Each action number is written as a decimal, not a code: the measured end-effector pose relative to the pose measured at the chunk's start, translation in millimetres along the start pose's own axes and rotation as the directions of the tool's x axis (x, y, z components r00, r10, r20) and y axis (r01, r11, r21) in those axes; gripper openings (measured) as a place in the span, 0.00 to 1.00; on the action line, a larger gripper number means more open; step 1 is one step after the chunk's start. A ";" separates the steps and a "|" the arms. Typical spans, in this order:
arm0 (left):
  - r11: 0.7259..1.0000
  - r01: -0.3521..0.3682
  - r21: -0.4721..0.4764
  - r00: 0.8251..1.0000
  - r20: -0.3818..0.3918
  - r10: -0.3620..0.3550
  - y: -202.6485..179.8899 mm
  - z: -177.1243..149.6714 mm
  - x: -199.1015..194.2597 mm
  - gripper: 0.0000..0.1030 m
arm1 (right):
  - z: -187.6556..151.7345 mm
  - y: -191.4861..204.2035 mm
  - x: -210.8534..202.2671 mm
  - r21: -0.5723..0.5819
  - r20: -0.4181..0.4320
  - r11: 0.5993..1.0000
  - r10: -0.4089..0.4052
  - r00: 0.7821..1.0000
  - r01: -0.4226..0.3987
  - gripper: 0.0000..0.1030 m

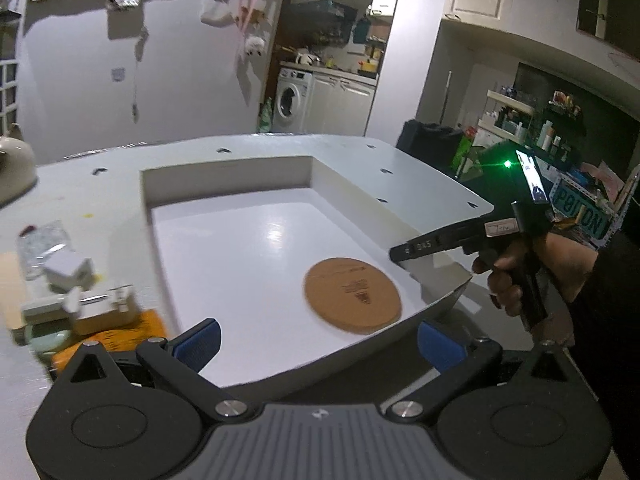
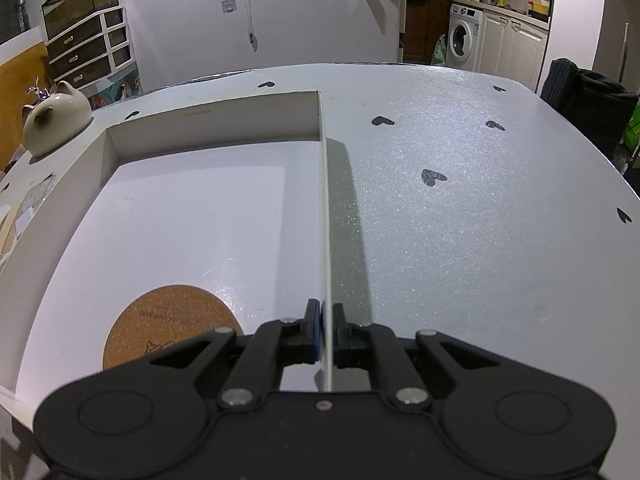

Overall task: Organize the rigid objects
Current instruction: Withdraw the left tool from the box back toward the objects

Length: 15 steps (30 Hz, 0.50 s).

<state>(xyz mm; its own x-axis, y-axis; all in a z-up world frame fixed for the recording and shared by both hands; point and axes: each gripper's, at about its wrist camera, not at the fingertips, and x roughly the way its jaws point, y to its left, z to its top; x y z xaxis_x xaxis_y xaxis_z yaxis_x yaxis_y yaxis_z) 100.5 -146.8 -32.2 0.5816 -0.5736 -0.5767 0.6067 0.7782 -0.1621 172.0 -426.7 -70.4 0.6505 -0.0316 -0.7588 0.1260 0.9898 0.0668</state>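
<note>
1 cork coaster in box, right gripper clamping its wall, left gripper agape, clutter perhaps boxes.

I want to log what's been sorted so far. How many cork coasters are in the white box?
1. The single round cork coaster lies flat on the floor of the white box, near the wall that the right gripper pinches. None seems hidden.

You face a white wall, a drawer chest at left and a washing machine through the doorway.
</note>
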 end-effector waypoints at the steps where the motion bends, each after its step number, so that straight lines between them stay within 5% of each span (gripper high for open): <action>1: 1.000 -0.016 0.005 1.000 0.007 0.016 3.5 -1.8 -4.8 1.00 | 0.0 -0.1 0.0 0.001 0.000 1.000 0.000 1.000 0.000 0.06; 15: 0.961 -0.251 -0.113 0.959 0.106 0.263 93.8 -7.7 -57.4 1.00 | 2.9 0.1 0.8 0.007 -0.013 1.000 -0.004 1.000 0.004 0.06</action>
<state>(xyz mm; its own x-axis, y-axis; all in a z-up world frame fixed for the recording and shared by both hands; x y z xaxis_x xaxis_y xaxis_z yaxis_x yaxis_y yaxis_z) 119.9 -38.9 -20.5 0.7747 -0.3728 -0.5107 0.3764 0.9209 -0.1013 174.7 -427.0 -69.1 0.6400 -0.0340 -0.7677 0.1344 0.9886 0.0683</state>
